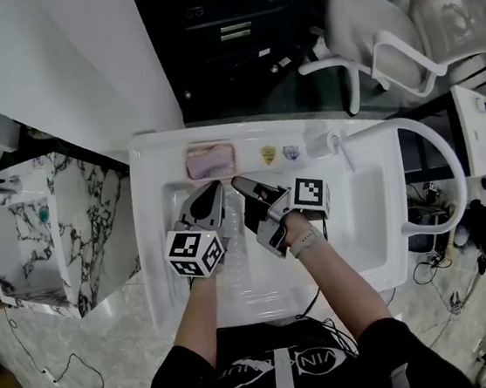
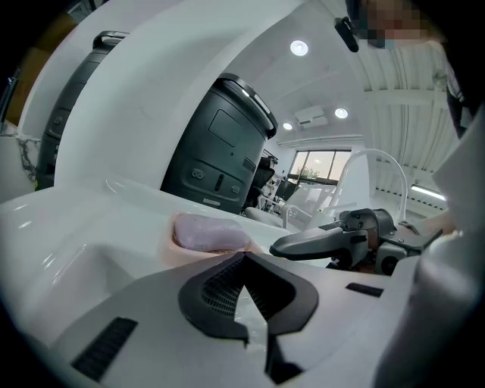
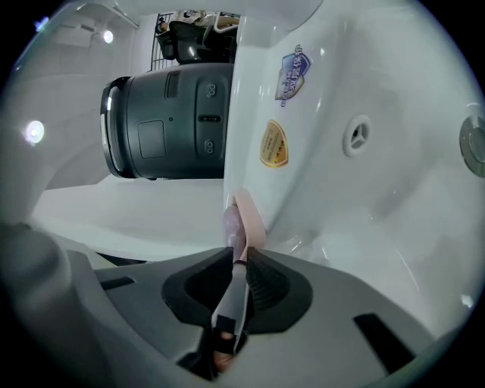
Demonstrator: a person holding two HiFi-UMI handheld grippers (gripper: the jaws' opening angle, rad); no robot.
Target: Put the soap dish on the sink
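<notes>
left gripper (image 1: 215, 187): jaws pinched together, nothing held, tips just short of the soap dish (image 1: 211, 161) | soap dish: sat on the sink (image 1: 157, 243) back ledge, soap (image 2: 208, 231) carried inside | right gripper (image 3: 241, 254): dish rim nipped by nearly closed jaws | tip: dish probably best kept level and set flat before it's let go

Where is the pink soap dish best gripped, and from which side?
Probably the near long rim of the soap dish, pinched from the basin side. The soap fills its middle and the dish lies flat on the back ledge of the sink, so only the thin rim offers a hold.
</notes>
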